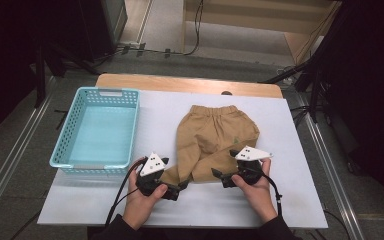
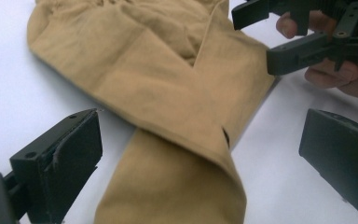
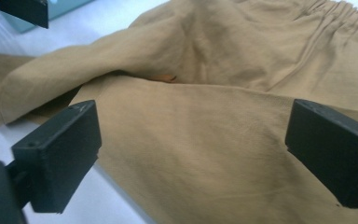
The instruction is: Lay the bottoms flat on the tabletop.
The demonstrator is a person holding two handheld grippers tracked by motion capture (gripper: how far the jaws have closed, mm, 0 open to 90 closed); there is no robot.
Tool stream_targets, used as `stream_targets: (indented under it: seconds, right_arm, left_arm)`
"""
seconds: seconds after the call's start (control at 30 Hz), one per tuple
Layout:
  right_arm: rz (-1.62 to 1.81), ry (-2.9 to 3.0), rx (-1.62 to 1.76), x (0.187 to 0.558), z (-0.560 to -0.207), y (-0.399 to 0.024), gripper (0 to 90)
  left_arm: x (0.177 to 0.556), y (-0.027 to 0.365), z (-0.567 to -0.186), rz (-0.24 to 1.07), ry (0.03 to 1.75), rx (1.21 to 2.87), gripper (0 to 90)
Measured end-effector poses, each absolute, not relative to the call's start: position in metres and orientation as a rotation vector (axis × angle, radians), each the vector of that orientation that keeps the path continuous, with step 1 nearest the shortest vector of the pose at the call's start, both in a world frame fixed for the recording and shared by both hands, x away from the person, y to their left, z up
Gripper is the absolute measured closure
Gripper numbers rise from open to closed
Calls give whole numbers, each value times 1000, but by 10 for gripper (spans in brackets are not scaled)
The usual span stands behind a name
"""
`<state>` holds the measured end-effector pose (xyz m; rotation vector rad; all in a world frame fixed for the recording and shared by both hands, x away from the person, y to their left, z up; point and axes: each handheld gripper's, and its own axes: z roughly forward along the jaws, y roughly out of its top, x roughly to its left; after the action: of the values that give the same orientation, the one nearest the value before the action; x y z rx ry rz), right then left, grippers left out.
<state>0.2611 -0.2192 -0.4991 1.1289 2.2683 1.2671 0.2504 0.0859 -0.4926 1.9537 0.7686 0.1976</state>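
Tan trousers lie flat on the white table top, elastic waistband at the far end and the two legs crossing toward me. My left gripper is at the near end of the left leg; in the left gripper view it stands open with the leg's cloth lying between the jaws. My right gripper is at the hem of the other leg. It is open too, with trouser cloth spread between its jaws. Neither one pinches the cloth.
A light blue plastic basket with nothing in it stands on the table's left half, just beyond my left hand. A wooden table edge shows past the white top. Cables and stands crowd the floor beyond.
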Motion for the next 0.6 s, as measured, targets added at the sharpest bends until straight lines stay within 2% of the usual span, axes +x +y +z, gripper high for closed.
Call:
stream_targets:
  seconds: [0.6]
  right_arm:
    - [1144,2420,999,250,-514,-176,67]
  left_arm:
    - [240,93,-498,219,767,1993,34]
